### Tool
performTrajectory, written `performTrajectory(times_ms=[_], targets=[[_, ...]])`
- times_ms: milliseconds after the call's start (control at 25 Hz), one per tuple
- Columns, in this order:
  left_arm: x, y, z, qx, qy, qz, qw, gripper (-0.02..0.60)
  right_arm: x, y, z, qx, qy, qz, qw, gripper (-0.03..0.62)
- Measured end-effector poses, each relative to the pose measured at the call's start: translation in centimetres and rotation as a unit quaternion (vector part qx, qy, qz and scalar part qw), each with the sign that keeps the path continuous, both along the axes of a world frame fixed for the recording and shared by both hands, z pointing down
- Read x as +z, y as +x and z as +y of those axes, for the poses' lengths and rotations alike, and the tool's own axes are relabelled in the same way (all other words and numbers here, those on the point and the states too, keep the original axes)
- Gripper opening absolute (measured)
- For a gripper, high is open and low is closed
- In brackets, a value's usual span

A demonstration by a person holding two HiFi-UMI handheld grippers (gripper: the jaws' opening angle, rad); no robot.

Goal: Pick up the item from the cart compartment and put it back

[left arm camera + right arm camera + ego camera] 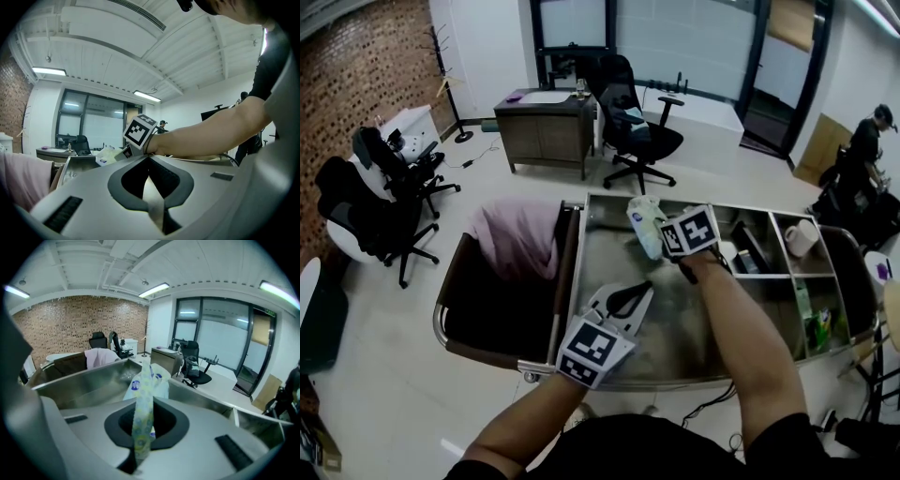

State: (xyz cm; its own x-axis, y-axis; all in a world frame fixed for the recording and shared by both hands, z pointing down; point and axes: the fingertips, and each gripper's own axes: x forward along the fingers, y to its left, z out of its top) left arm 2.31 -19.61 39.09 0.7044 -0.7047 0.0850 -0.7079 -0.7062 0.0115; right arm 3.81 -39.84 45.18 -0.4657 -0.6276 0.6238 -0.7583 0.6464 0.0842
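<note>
Right gripper (139, 430) fingers pinch the packet (143, 390) by its edge — head view hides that; left gripper (149, 161) fingers closed, empty.

From above, the tips of the right tongs (667, 246) are hidden behind their own marker cube (689, 230) and the packet (645, 223) they grip. The packet's print is too small to read. In the right gripper view, the packet's lower edge disappears between the closed jaws. The broad body of the left tongs (151, 187) fills the lower half of its own view, covering most of the cart worktop (75, 164). Small goods in the far right compartment (817, 328) cannot be identified. A distant bystander (865, 150) is too small to make out.
</note>
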Motion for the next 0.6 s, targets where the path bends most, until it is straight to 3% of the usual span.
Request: performTrajectory(times_ms=[280, 600], targets=[[0.0, -0.2, -0.2, -0.003, -0.005, 0.006, 1.0, 0.0, -3.8, 0.4, 3.1, 0.001, 0.026, -0.073, 0.997, 0.014], [-0.1, -0.4, -0.2, -0.008, -0.003, 0.006, 0.9999, 0.0, -8.5, 1.6, 8.6, -0.006, 0.087, -0.162, 0.983, 0.014]])
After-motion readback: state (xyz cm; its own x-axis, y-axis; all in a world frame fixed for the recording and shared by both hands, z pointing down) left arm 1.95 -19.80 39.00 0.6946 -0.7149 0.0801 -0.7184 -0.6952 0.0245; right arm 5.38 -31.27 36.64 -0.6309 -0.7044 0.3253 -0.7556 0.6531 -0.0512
